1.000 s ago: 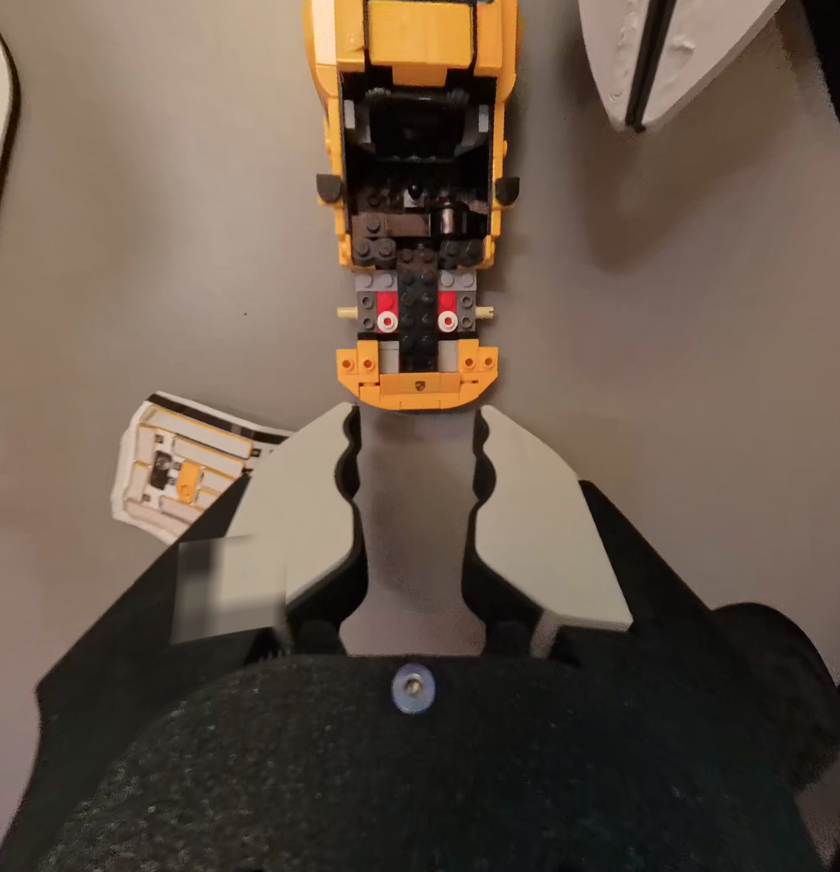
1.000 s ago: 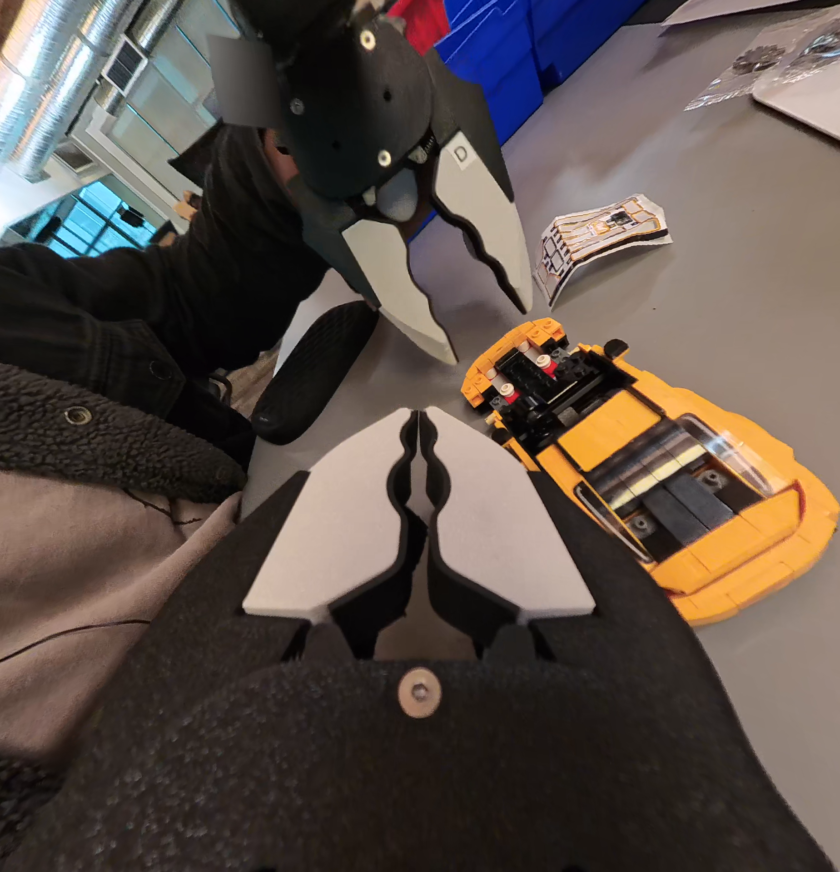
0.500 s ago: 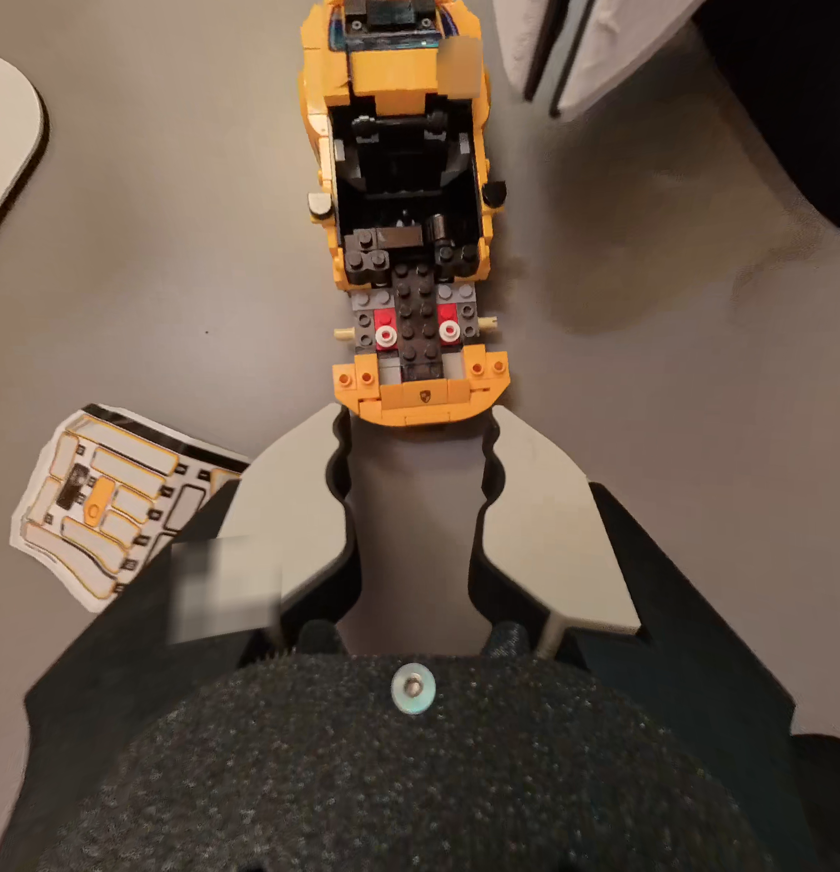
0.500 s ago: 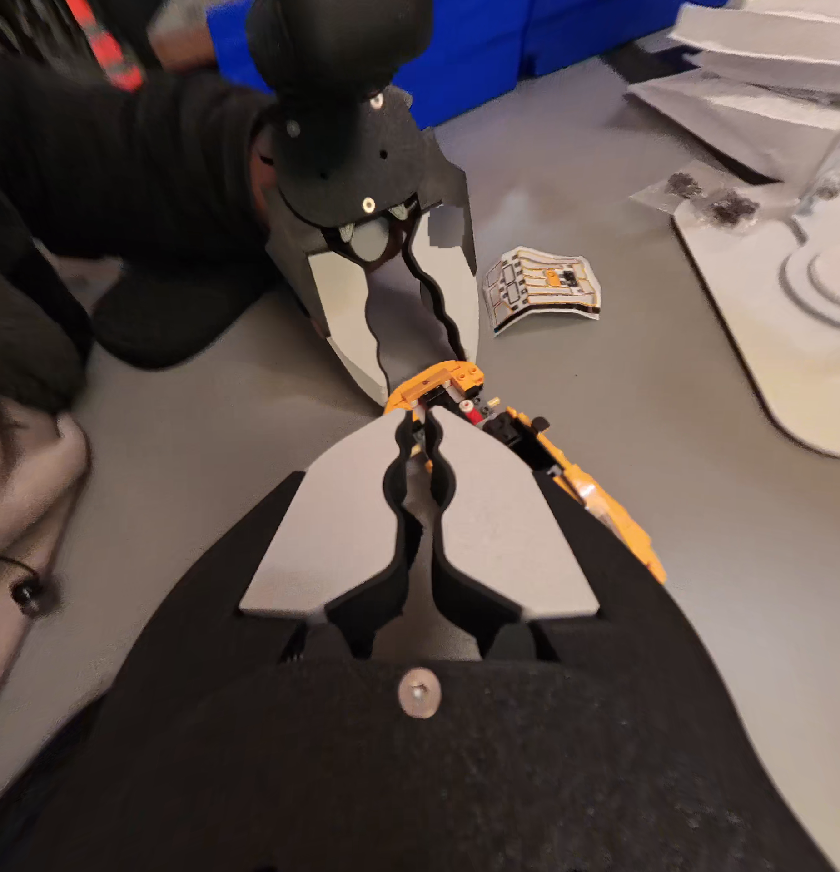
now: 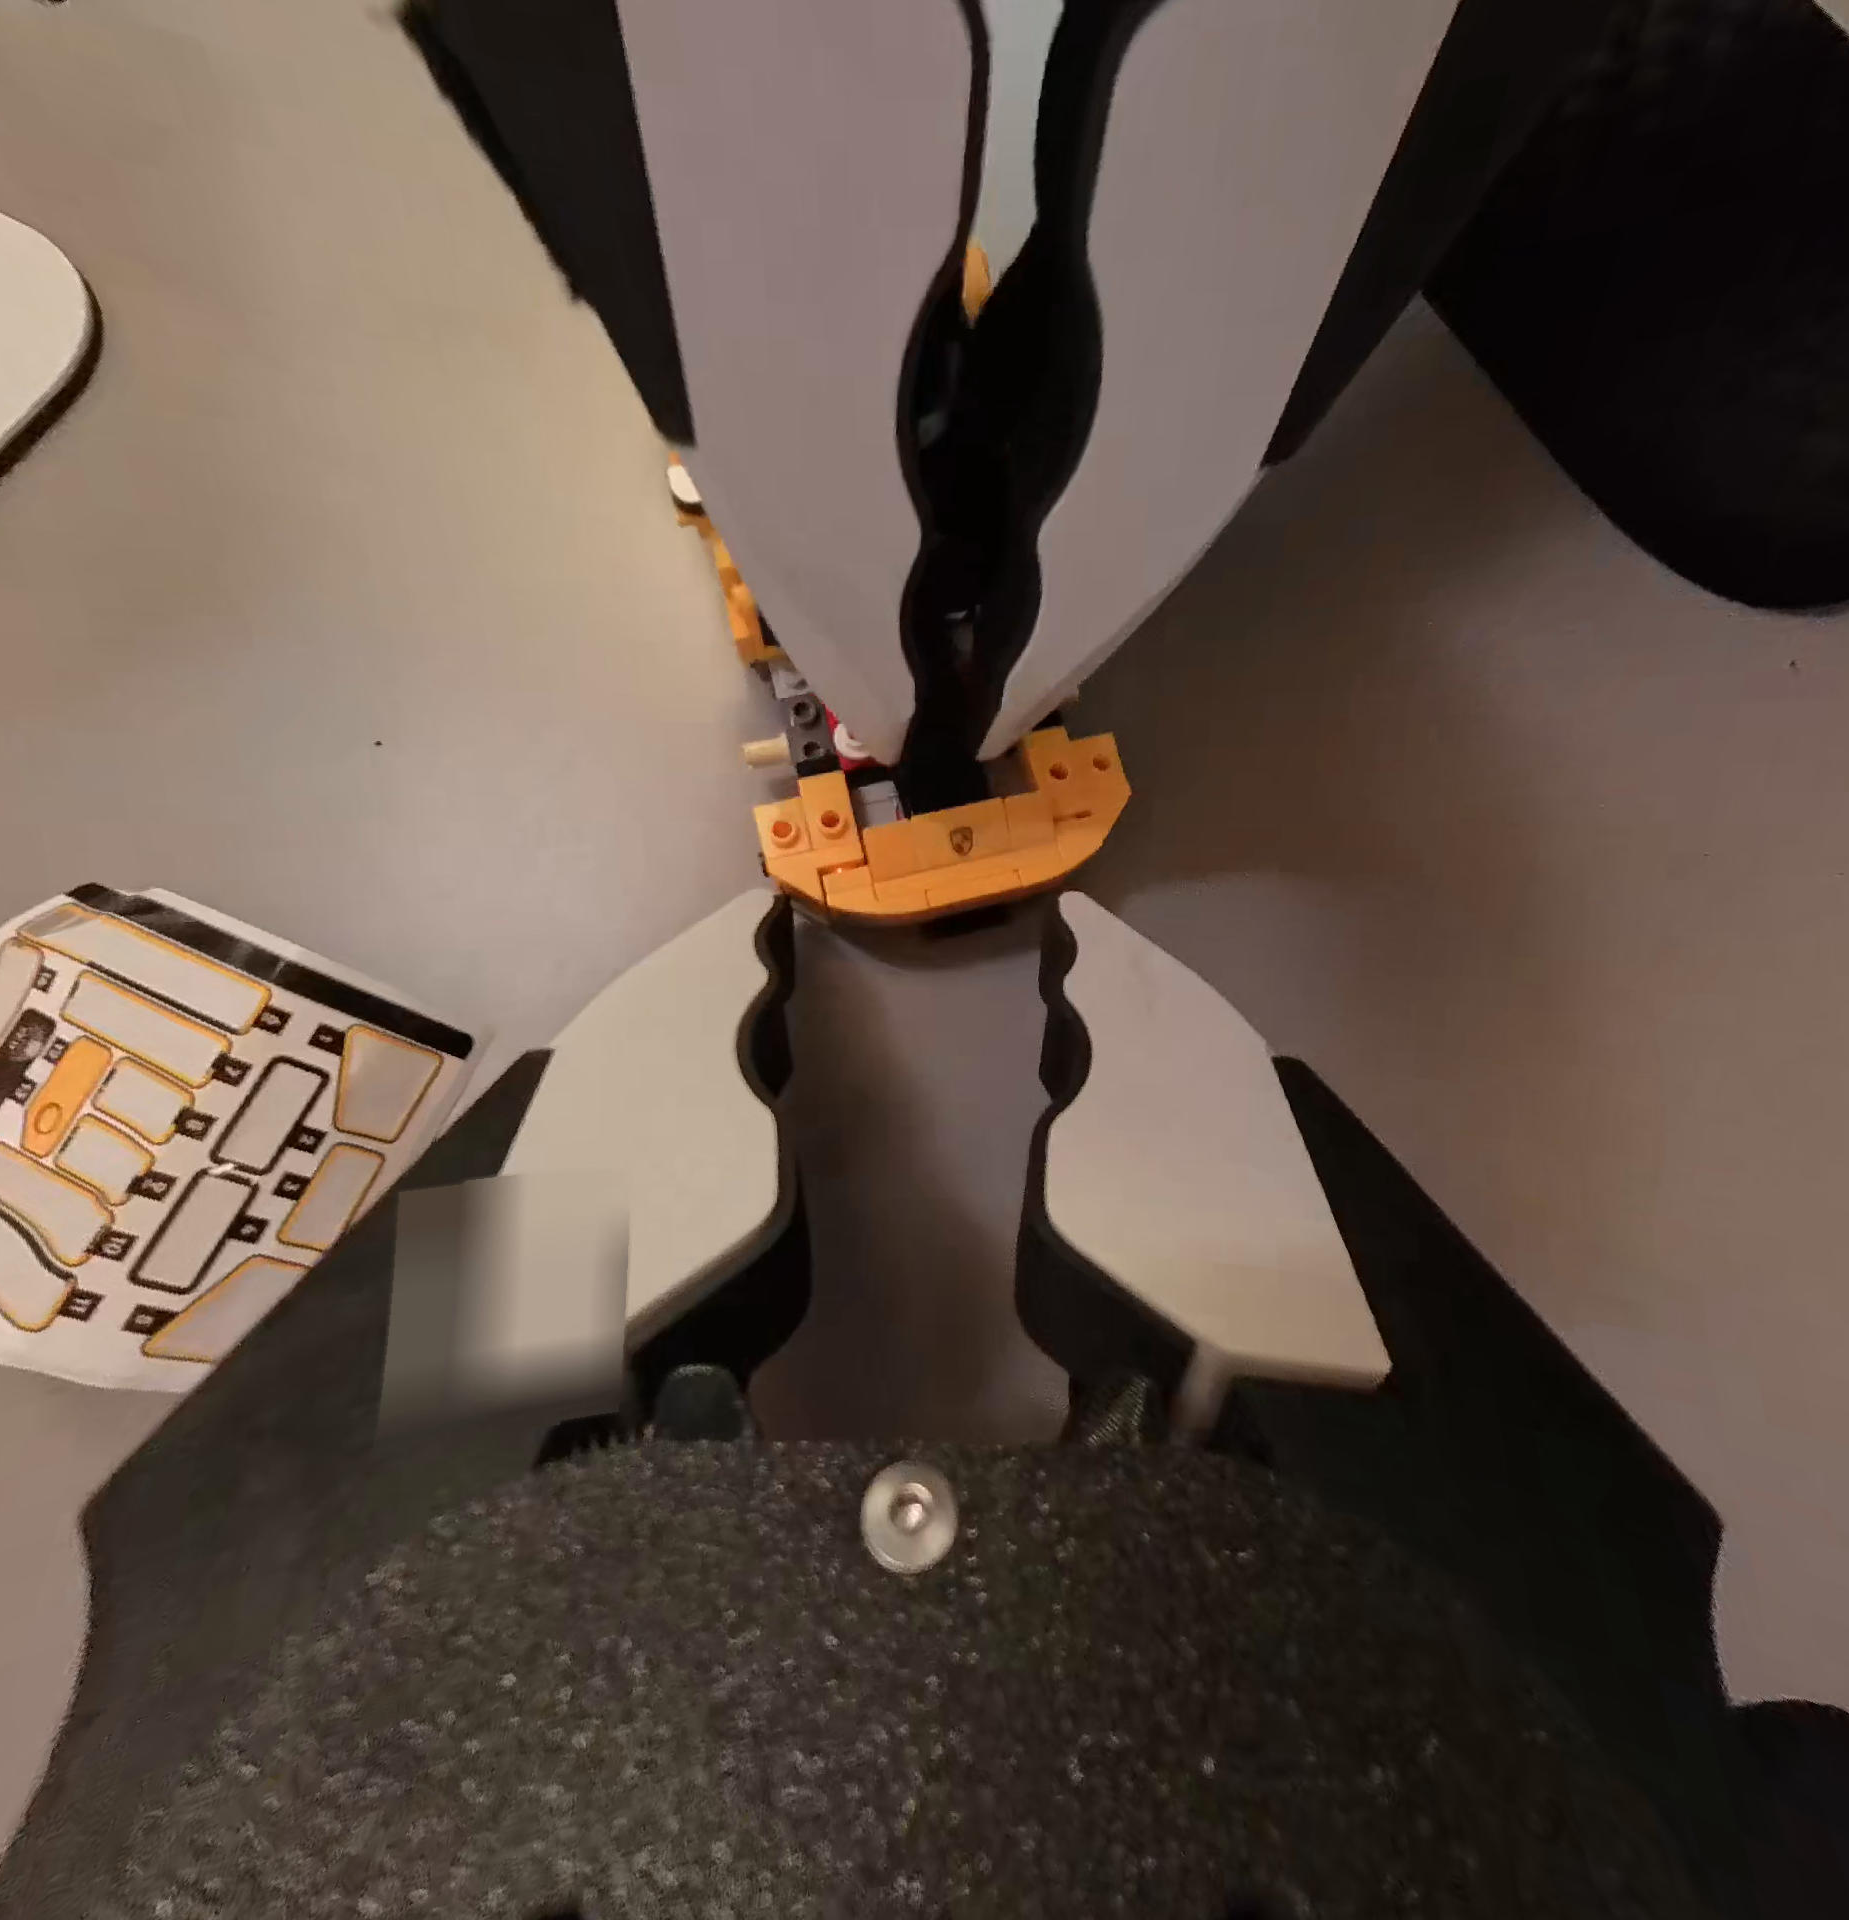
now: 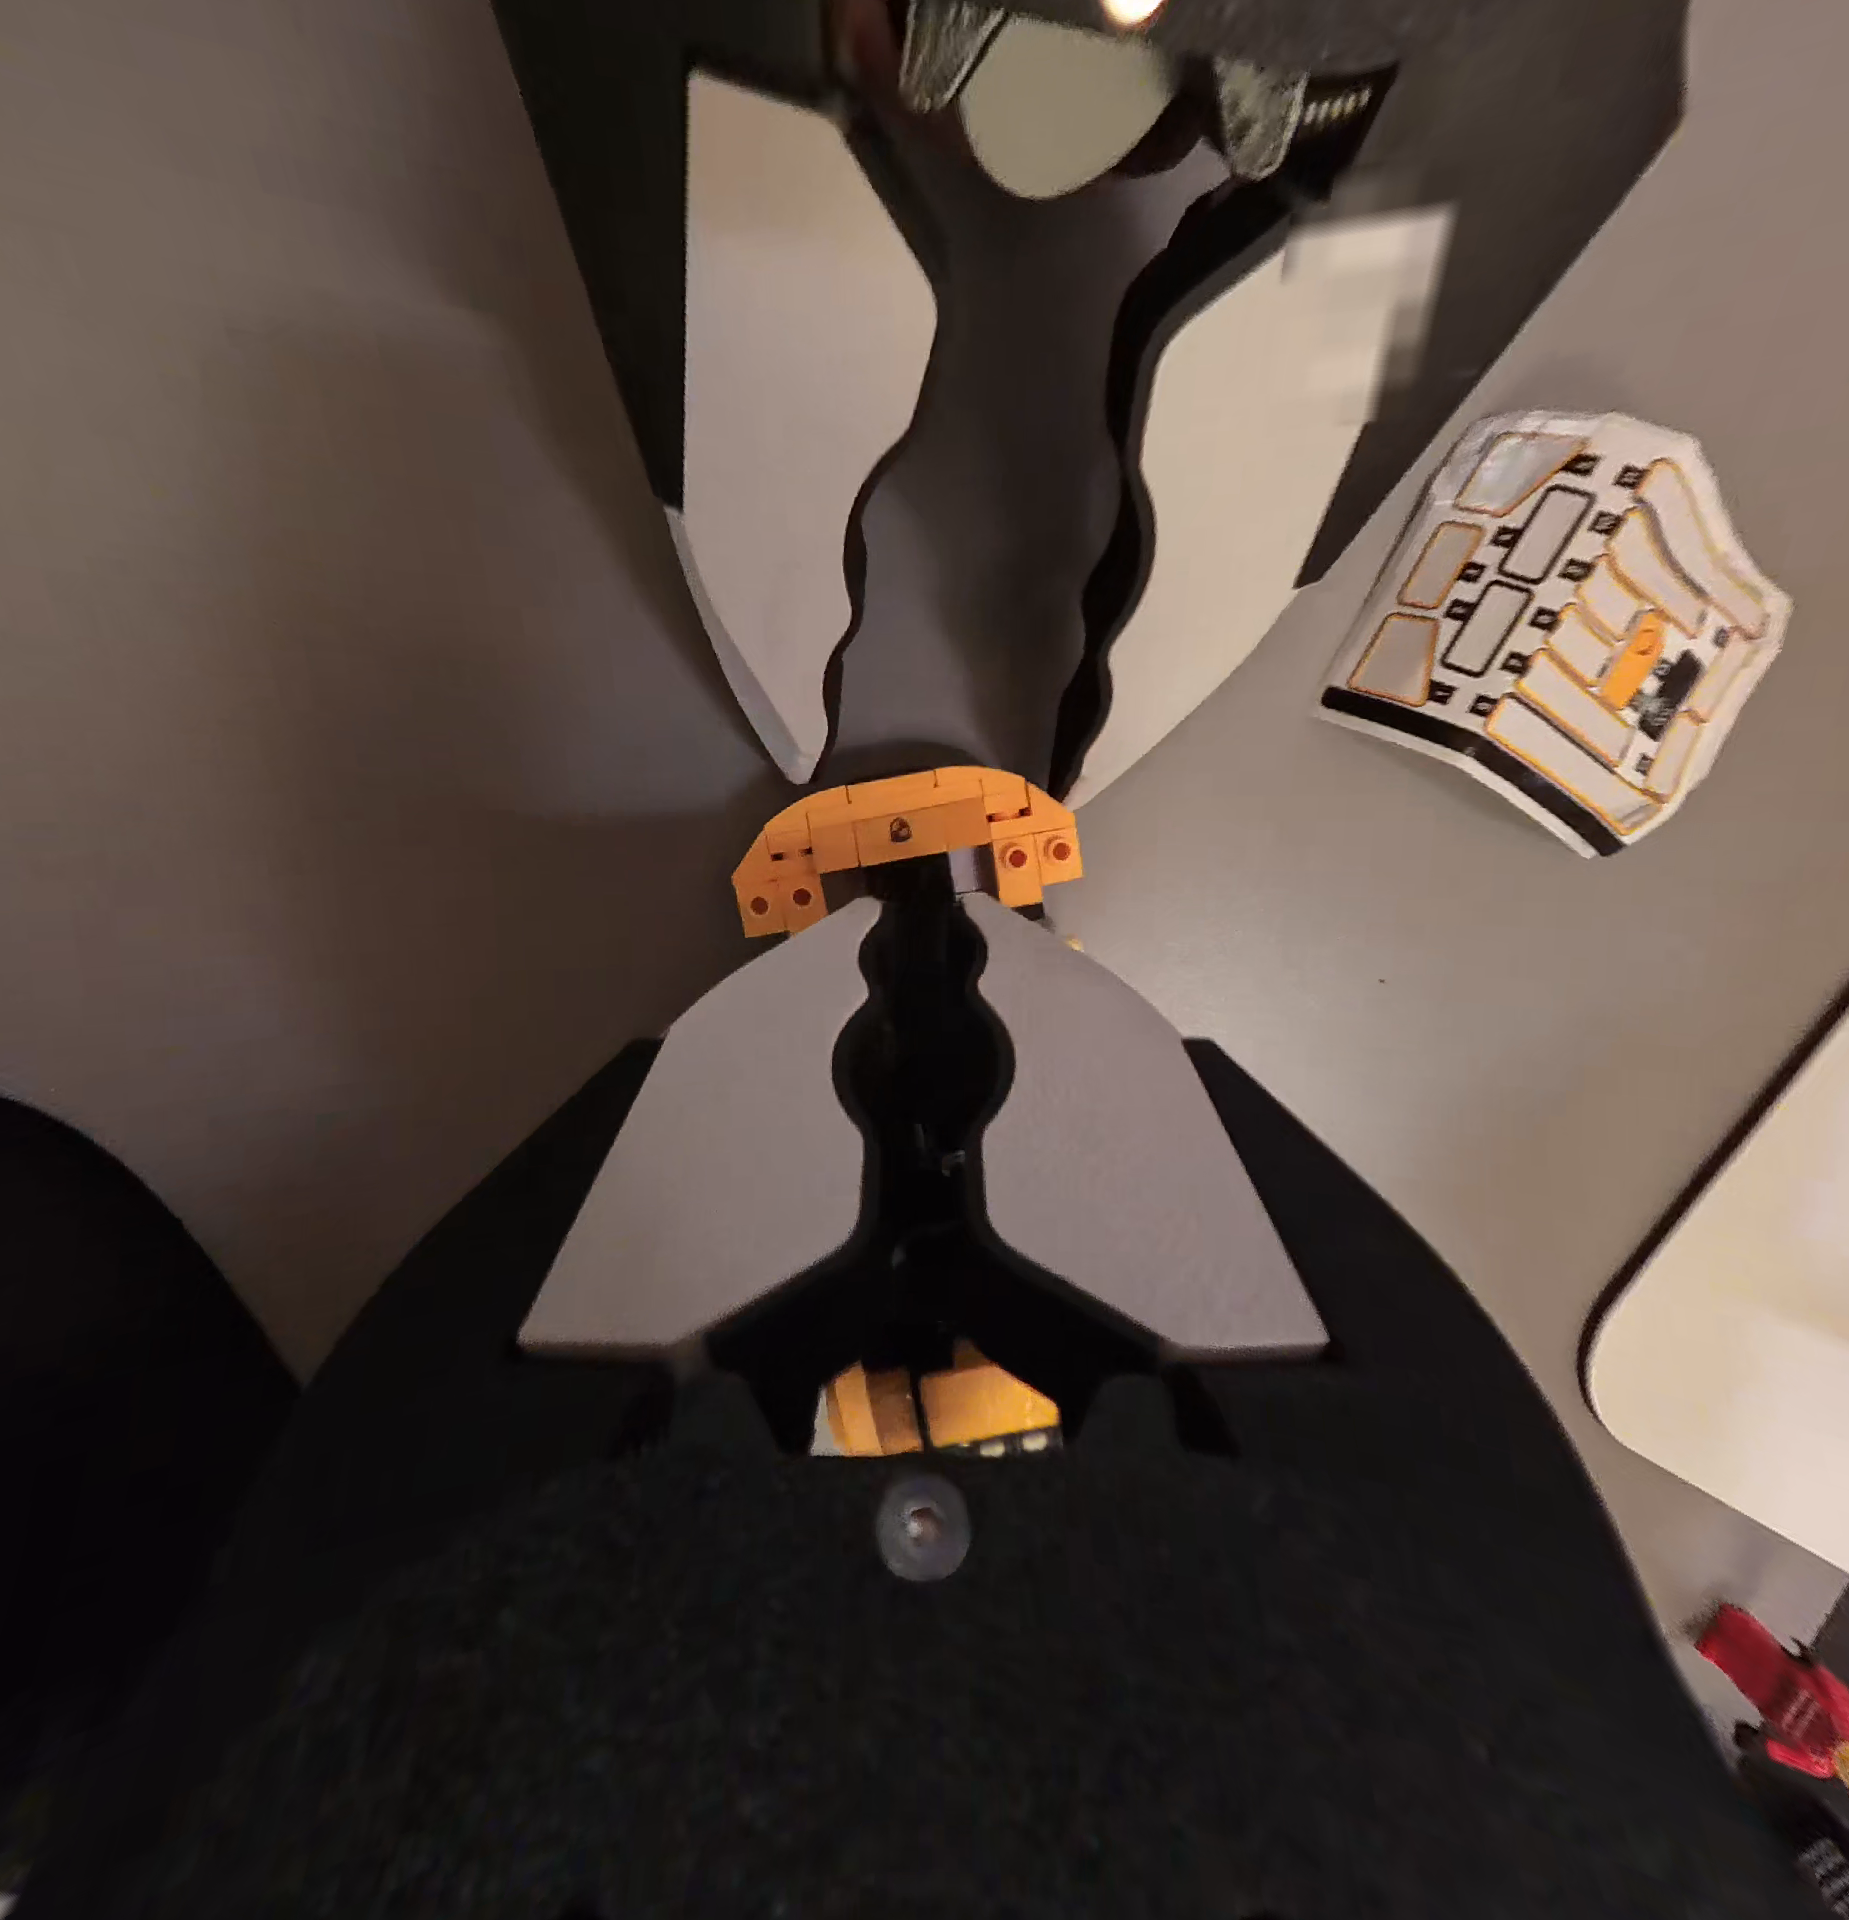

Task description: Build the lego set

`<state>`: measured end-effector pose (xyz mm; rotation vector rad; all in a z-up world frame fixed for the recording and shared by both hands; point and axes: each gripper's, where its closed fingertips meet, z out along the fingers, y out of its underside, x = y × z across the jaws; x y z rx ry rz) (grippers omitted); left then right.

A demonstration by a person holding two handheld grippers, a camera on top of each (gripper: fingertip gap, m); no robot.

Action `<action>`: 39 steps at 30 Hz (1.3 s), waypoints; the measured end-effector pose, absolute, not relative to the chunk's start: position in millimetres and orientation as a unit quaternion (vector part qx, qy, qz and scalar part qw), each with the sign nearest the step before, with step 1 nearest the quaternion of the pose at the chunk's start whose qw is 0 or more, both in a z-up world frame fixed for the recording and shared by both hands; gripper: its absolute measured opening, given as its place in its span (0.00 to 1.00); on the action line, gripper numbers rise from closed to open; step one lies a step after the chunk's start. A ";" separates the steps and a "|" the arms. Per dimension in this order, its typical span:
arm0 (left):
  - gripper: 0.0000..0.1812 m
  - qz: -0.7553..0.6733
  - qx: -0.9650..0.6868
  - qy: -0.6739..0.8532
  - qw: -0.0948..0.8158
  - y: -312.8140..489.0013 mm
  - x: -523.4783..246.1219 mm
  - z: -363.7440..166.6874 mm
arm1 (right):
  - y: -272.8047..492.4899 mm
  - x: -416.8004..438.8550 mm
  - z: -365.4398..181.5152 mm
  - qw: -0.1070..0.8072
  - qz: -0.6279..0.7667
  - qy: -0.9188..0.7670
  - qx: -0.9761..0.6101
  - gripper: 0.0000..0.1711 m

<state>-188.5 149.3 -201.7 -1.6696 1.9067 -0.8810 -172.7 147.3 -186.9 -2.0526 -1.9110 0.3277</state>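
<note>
the grey surface [image 5: 276, 520] carried the orange car [image 5: 941, 842], mostly built, its nose studs bare, so the hood looked left. left gripper [image 5: 915, 925] gaped empty at the bumper; right gripper [image 6: 925, 914], nearly closed, pressed behind it. sticker sheet [image 5: 172, 1132] lay nearby.

A studded plastic car [image 5: 941, 842], orange with a slight sheen, sits on a smooth, matt grey table [image 5: 328, 623]. The left gripper [image 5: 915, 925] shows matt grey fingers [image 5: 671, 1122], grainy black housing and a shiny metal screw [image 5: 907, 1544]. Nearby, a glossy paper sticker sheet [image 5: 172, 1132] curls.
</note>
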 end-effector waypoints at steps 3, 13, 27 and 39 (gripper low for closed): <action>0.25 -0.324 -0.607 0.689 0.227 148.7 -188.5 -201.7 | 146.9 -173.2 -190.8 0.141 0.116 -0.672 -0.718 0.05; 0.24 -0.328 -0.611 0.684 0.227 149.3 -187.4 -202.3 | 144.9 -174.1 -192.4 0.101 0.148 -0.664 -0.726 0.00; 0.25 -0.336 -0.613 0.679 0.225 148.8 -187.0 -202.8 | 144.0 -174.3 -193.5 0.093 0.147 -0.672 -0.720 0.00; 0.26 -0.347 -0.608 0.680 0.218 147.9 -187.1 -203.4 | 149.3 -171.7 -191.1 0.115 0.168 -0.634 -0.746 0.00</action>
